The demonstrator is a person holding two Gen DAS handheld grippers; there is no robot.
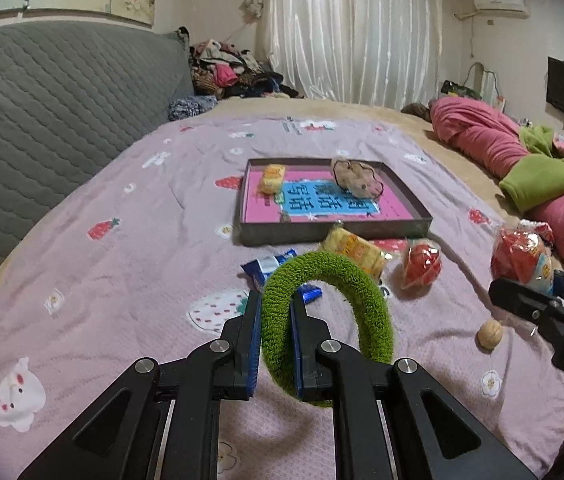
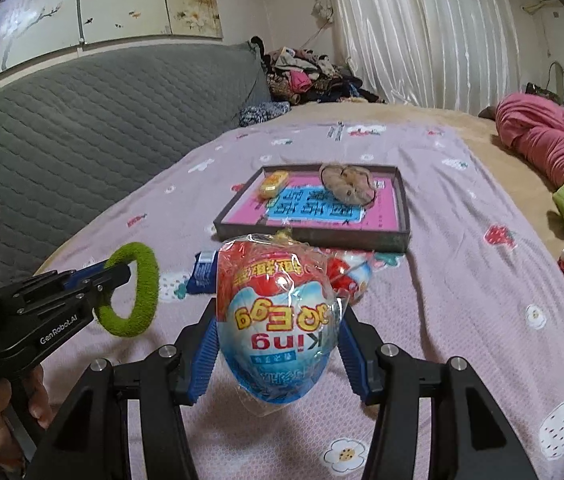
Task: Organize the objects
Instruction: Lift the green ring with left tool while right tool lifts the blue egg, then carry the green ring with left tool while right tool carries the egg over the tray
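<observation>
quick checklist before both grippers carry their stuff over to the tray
1. Left gripper shut on the green ring: ok.
2. Right gripper shut on the wrapped toy egg: ok.
3. Both items lifted off the bedspread: ring ok, egg cannot tell.
4. Free space in the tray: ok, only a yellow packet and a brown scrunchie inside.
5. Path to the tray: not ok, snack packets lie before it.

Low wrist views, shared tray [image 1: 333, 232] ahead.
</observation>
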